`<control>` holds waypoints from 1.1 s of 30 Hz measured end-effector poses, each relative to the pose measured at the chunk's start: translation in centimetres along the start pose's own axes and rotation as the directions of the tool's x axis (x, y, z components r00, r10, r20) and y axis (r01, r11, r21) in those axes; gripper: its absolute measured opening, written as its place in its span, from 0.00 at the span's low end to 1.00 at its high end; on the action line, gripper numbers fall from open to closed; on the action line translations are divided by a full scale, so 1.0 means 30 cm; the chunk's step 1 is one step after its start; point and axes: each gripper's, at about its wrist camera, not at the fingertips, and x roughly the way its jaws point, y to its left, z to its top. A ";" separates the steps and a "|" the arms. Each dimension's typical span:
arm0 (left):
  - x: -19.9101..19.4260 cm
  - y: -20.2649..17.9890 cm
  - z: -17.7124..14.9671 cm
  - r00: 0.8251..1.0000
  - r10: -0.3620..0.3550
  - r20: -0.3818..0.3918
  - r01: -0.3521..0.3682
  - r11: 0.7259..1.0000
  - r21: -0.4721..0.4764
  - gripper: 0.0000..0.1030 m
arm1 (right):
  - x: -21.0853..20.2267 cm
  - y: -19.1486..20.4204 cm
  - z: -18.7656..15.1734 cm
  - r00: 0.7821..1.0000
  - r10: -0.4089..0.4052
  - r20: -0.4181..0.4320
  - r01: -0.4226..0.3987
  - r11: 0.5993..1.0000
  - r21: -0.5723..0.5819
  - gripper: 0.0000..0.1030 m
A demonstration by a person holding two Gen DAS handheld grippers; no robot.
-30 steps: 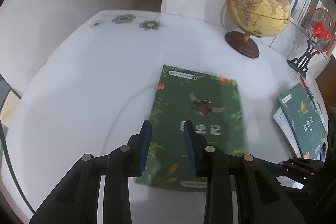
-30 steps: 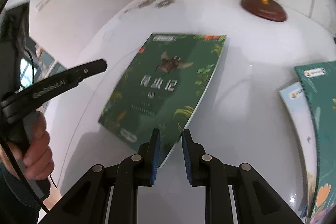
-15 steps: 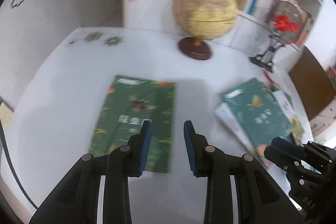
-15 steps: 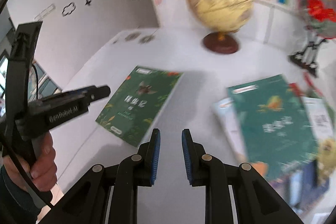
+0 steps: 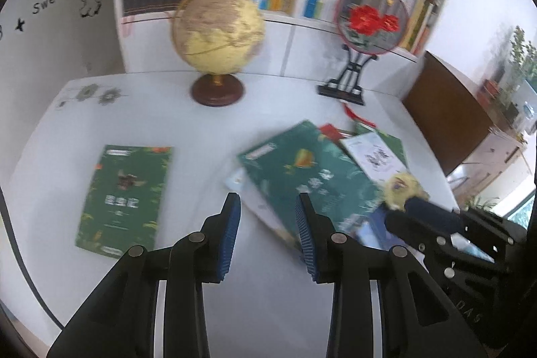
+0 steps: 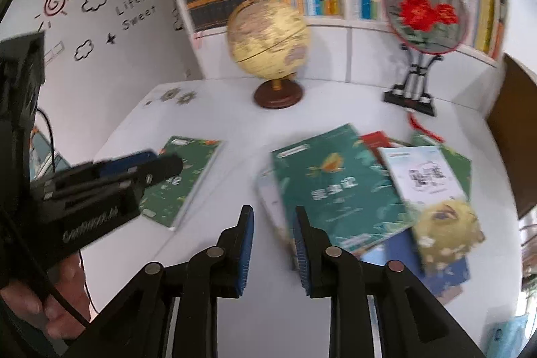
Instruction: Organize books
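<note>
Books: one green book [image 5: 126,195] lies alone, flat on the desk [image 5: 208,130], the others remain a messy pile [image 6: 369,190] to its right, and both the left hand-held gripper [image 5: 267,217] and right hand-held gripper [image 6: 272,230] hover open, holding nothing.

Dark green leaf-patterned book [image 5: 126,198], yellow-tan globe [image 5: 217,28], and blue-padded black fingers [image 5: 231,232].

table [image 5: 255,297]: glossy white | green book [image 5: 126,193]: glossy paper | globe base [image 5: 217,89]: polished wood
</note>
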 end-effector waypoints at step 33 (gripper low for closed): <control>0.176 -0.416 -0.030 0.995 -0.056 -0.083 0.060 0.997 0.052 0.61 | -0.134 -0.508 -0.050 0.992 -0.125 0.021 0.121 0.984 0.131 0.51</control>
